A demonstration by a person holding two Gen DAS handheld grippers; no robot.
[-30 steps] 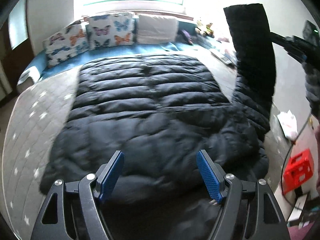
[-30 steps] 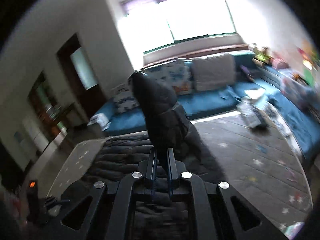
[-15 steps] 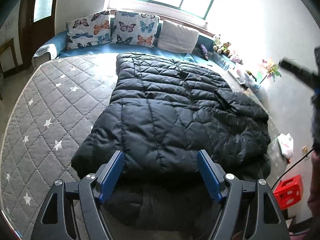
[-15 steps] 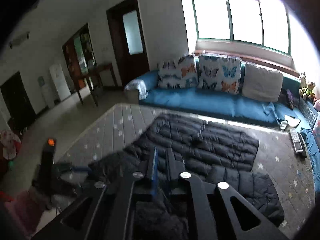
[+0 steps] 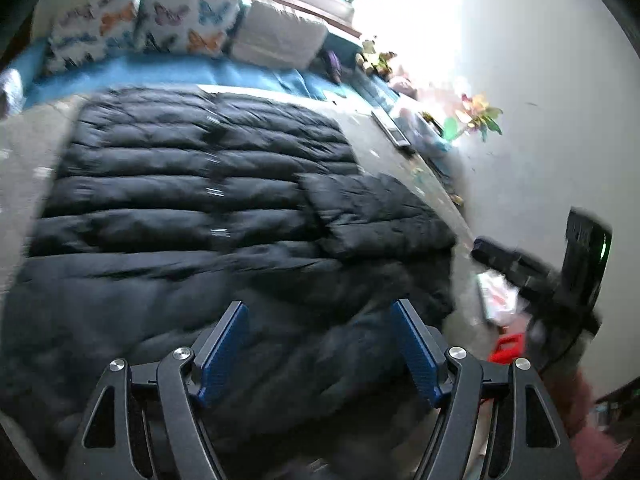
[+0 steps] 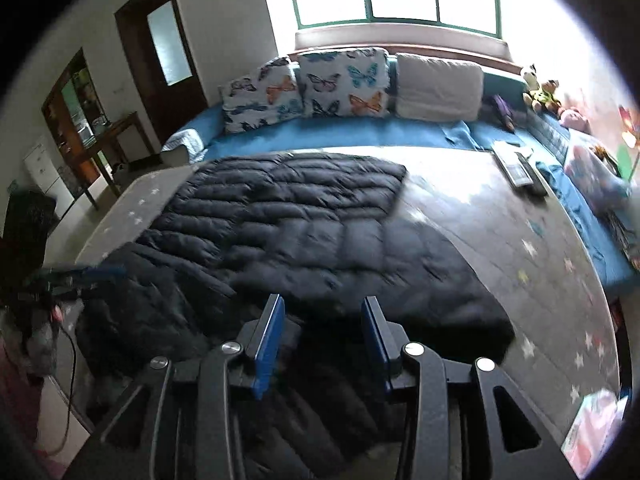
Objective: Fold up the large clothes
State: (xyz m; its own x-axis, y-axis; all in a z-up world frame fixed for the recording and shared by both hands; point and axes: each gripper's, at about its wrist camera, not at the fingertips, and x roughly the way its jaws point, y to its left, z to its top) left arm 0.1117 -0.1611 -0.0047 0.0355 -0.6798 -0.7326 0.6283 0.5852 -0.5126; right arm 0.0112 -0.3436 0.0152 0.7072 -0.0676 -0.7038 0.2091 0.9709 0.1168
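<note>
The right tongs (image 6: pixel 322 334), clamped on the sleeve (image 5: pixel 376 212) a second ago, are now apart and empty like the left tongs (image 5: pixel 320 348), and the sleeve lies folded across the black jacket (image 6: pixel 304 216) spread on the bed (image 6: pixel 520 232), so that fold looks done.

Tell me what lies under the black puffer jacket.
The black puffer jacket lies spread on a grey quilted mat with star prints, which shows around its edges. Whatever sits directly beneath the jacket's middle is covered and cannot be seen. One sleeve is folded on top.
</note>
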